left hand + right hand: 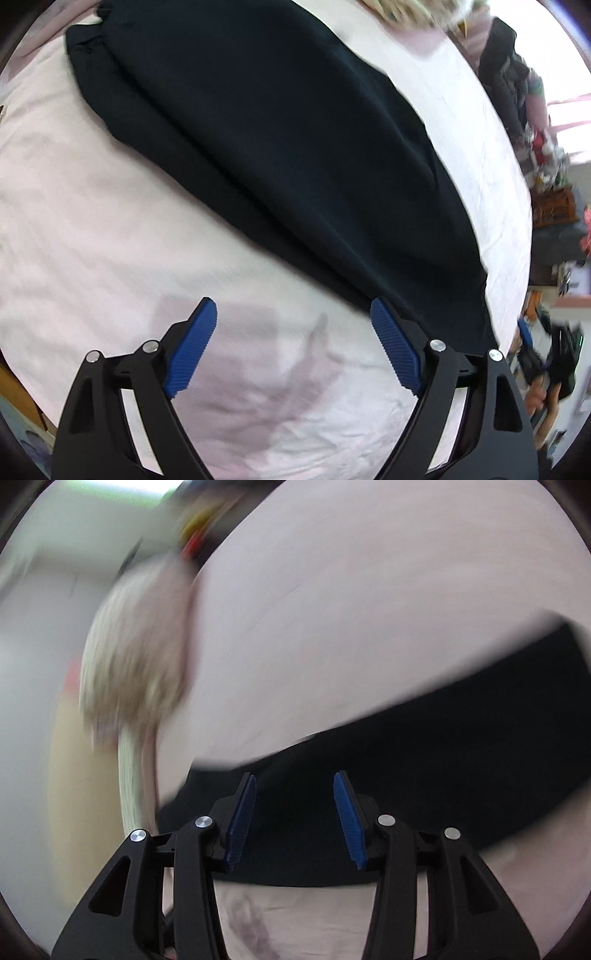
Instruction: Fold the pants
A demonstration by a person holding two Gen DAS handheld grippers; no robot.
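The pants (280, 147), a dark, nearly black garment of smooth soft cloth, lie flat on a bed covered by a pale pink sheet (92, 229), running in the left wrist view as a long band from the upper left of the frame down to the lower right, with lengthwise folds showing as shallow ridges. In the right wrist view the pants (424, 746) cross the lower half of the frame from the right edge to the lower centre, blurred along their upper edge. The left gripper (293, 347) stands with its jaws wide apart and nothing between them but wrinkled sheet; its ribbed blue pads (192, 350) face each other, the right-hand one lying over the lower edge of the dark cloth, though contact cannot be told. The right gripper (295, 819) has its jaws partly apart, over the dark cloth, the pads not pressing on it. A blurred cream, knobbly textile (133, 664) sits at the left of that frame. No containers can be made out; cluttered furniture (554, 206) lines the right edge of the left view.
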